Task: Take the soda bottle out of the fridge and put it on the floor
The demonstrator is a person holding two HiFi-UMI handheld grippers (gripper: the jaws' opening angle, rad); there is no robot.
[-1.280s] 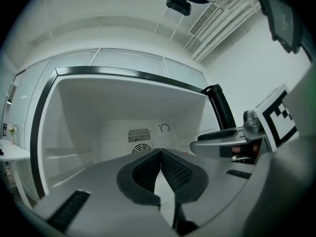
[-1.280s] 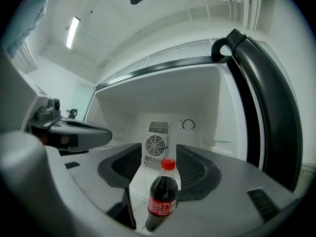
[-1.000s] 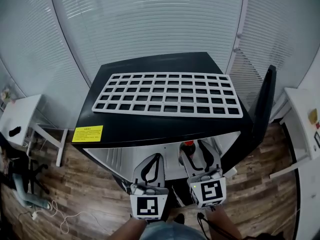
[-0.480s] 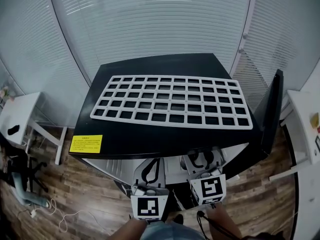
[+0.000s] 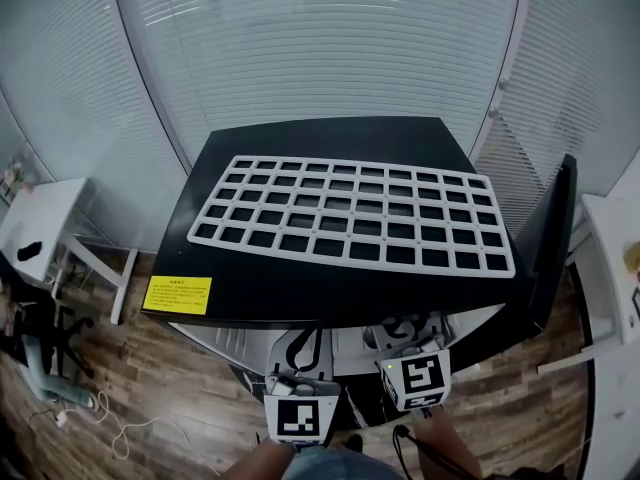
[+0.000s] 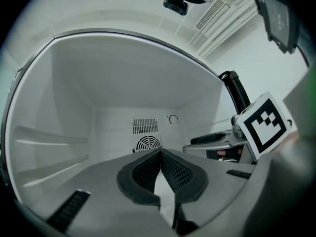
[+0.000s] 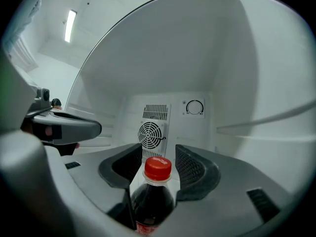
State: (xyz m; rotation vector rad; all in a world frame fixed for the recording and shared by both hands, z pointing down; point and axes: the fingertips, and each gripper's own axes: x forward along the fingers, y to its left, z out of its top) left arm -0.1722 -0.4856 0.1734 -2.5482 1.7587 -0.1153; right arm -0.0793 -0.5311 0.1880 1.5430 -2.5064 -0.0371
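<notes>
Two grippers reach into the open fridge (image 5: 300, 290) at its near side. The right gripper (image 7: 159, 151) has its jaws part-way open and clamped on the dark body of the soda bottle (image 7: 154, 197), upright inside the white compartment. Its red cap (image 7: 157, 168) showed in the head view a second ago; now the fridge's black top covers it. To the left, the left gripper (image 6: 160, 153) has its jaws pressed together and holds nothing.

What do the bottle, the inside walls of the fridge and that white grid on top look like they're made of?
The bottle: probably clear glossy plastic, since the dark drink shows through. Its red cap looks like opaque plastic. The fridge walls: smooth white moulded plastic, judging by the rounded corners and built-in ledges. The grid: matte white, plastic or painted metal; I can't tell which.
</notes>
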